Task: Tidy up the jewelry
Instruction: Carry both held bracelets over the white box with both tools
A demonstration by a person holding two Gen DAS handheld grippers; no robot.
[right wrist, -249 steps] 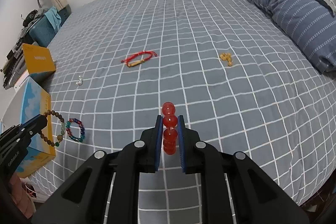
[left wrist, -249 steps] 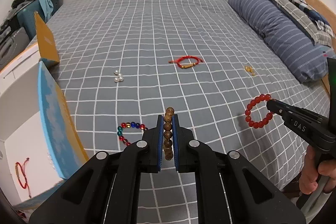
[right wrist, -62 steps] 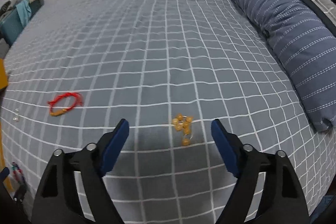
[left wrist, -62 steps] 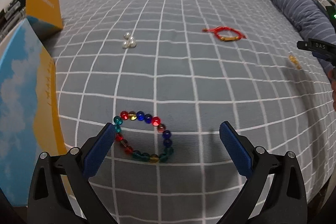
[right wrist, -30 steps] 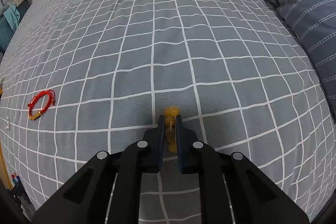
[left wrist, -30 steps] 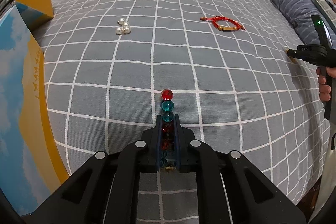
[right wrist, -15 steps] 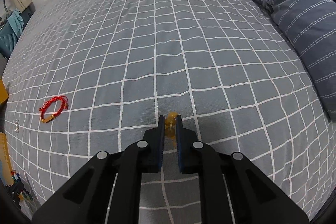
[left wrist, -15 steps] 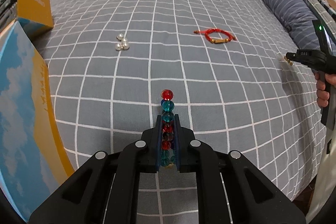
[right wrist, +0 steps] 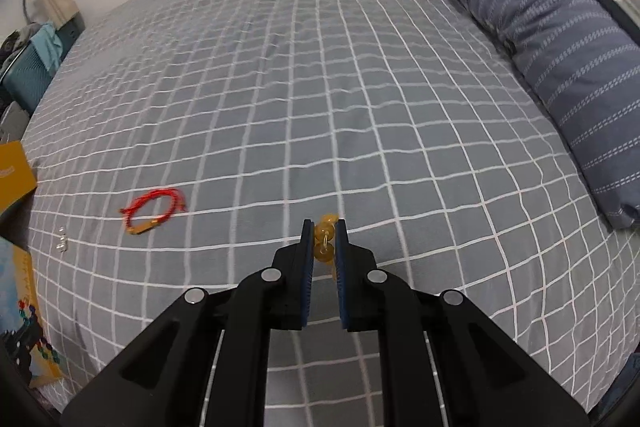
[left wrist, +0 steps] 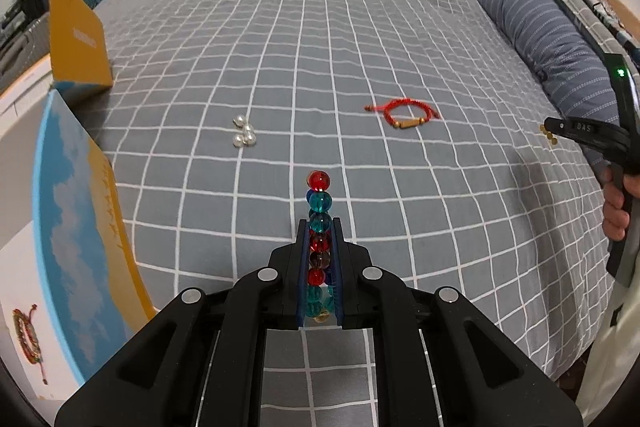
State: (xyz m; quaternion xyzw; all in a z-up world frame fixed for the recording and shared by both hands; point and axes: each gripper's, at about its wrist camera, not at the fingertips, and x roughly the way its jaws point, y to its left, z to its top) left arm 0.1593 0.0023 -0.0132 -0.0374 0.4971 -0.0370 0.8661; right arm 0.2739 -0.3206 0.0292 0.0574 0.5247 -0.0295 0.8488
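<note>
Now both pieces are lifted off the bed (left wrist: 360, 27): the multicolour bead bracelet (left wrist: 319, 211) is clamped in the left claw (left wrist: 319, 227), the amber bead piece (right wrist: 325, 239) pinched in the right claw (right wrist: 324, 227). Transfer to the box (left wrist: 80, 227) is likely next.

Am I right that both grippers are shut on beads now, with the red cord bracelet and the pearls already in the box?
Not quite. The left gripper and right gripper do hold beads, but the left wrist view shows the red cord bracelet and pearls lying on the bed, outside the box.

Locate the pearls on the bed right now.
In the left wrist view, the pearls lie loose on the bed, left of centre, between the yellow box and the red bracelet.
</note>
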